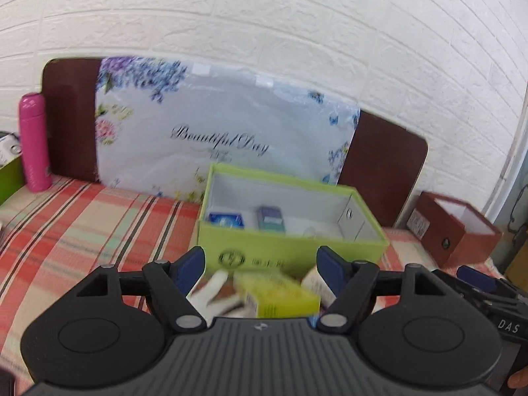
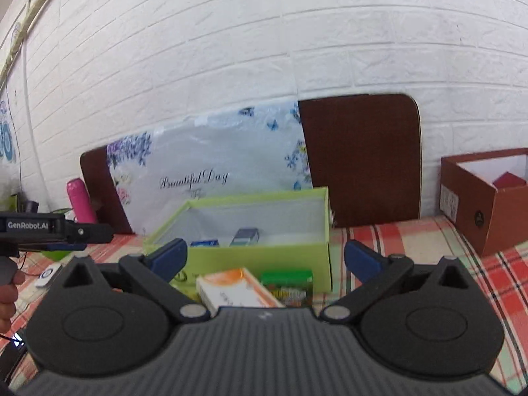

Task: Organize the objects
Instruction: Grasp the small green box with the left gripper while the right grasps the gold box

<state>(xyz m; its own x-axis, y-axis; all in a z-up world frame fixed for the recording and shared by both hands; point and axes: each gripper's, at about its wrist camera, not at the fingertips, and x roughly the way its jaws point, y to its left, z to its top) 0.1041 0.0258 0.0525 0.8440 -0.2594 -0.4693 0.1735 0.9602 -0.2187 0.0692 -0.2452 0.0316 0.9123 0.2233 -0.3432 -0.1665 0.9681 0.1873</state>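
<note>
The left gripper (image 1: 260,265) is spread wide and grips nothing. Between and below its fingers lie a blurred yellow-green carton (image 1: 280,295), a white item (image 1: 211,292) to its left and a pale box (image 1: 313,285) to its right, all on the plaid cloth (image 1: 82,224).

The right gripper (image 2: 265,257) is likewise spread, with nothing between its fingers. Below it an orange-and-white box (image 2: 231,287) and a green packet (image 2: 288,285) lie side by side on the cloth, just in front of the green box.

The green box (image 1: 290,250) stands open near the middle of the cloth, past both grippers. Inside, at its left end, sit a blue pack (image 1: 226,219) and a purple-teal pack (image 1: 270,219), apart from each other.

Behind the green box a flowered panel (image 1: 224,132) reading "Beautiful Day" leans on a brown board (image 1: 382,165) against the white brick wall (image 1: 297,33). A pink bottle (image 1: 33,142) stands upright at the cloth's far left edge. A brown box (image 2: 485,198) stands open at the far right edge, with a dark red item (image 2: 508,178) inside.
</note>
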